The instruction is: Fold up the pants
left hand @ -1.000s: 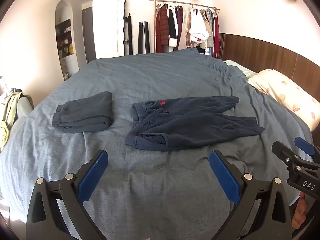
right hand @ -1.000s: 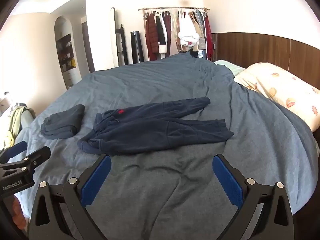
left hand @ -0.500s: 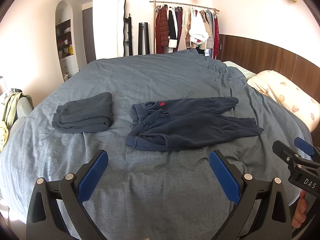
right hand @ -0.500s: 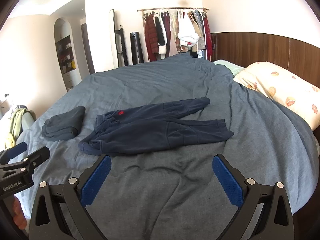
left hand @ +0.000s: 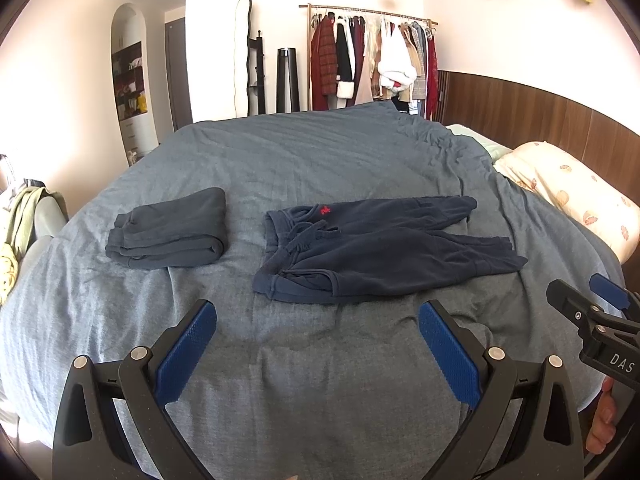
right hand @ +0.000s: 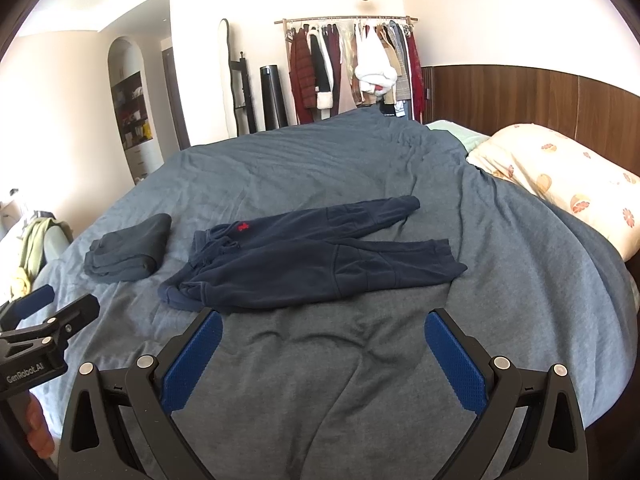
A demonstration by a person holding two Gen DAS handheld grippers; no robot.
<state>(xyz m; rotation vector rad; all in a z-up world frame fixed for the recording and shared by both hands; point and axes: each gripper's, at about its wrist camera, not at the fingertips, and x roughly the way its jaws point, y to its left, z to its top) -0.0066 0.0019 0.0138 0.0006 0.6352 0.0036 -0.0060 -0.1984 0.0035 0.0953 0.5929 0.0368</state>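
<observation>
Lying spread on the blue-grey duvet (left hand: 360,152), the navy pants (left hand: 380,248) have their legs apart and waistband toward a folded dark garment (left hand: 168,228) just beside them. The left gripper (left hand: 316,344) and right gripper (right hand: 324,348) hover short of the pants, jaws wide apart, holding nothing. The small red logo (right hand: 243,226) is too blurred to read, and the pillow (right hand: 560,176) is cut off at the edge.

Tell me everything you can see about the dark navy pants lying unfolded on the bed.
The navy pants look like soft fleece joggers, with a small red logo near the waistband, a loose drawstring and ribbed cuffs. They lie unfolded and a little rumpled on the blue-grey duvet, waistband towards the folded dark garment, legs spread apart and pointing towards the pillow. Only the duvet touches them. The left gripper and right gripper are both open, short of them.
</observation>
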